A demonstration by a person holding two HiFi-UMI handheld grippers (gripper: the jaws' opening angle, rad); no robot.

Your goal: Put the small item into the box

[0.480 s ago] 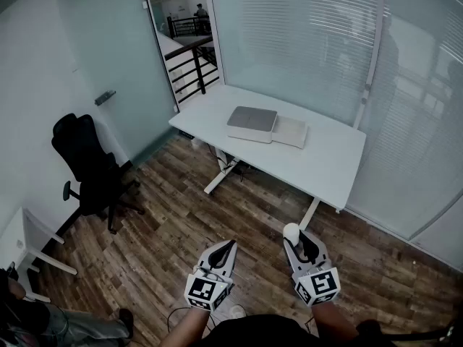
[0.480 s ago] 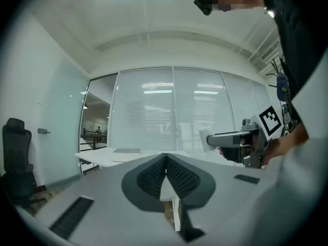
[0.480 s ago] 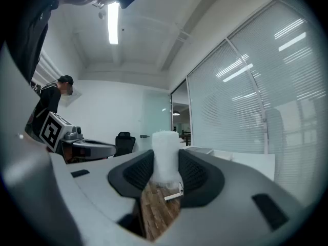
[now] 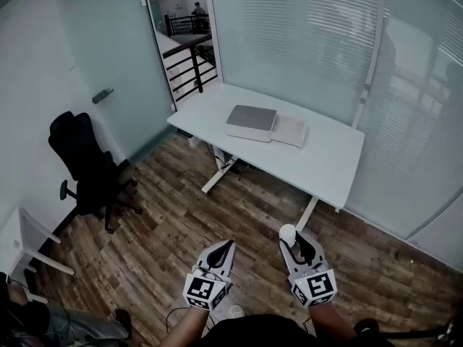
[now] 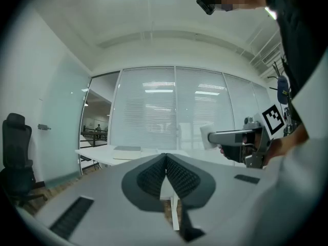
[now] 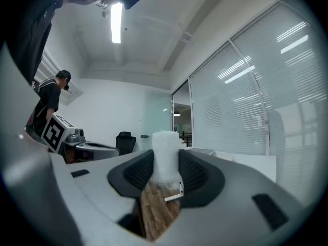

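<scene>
white small item [image 6: 165, 158], grey box [image 4: 251, 121], white table [image 4: 329, 161], black chair [image 4: 78, 154].

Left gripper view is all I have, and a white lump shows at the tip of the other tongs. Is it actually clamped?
Observer: Yes. The right gripper view shows the right tongs closed on a small white cylinder, which stands upright between the pads.
Operator: I see the box only edge-on. How does it sit on the desk?
Observer: From the head view, the grey box sits near the middle of the white desk. A flat white piece touches its right side. I can't tell whether the box is open.
</scene>
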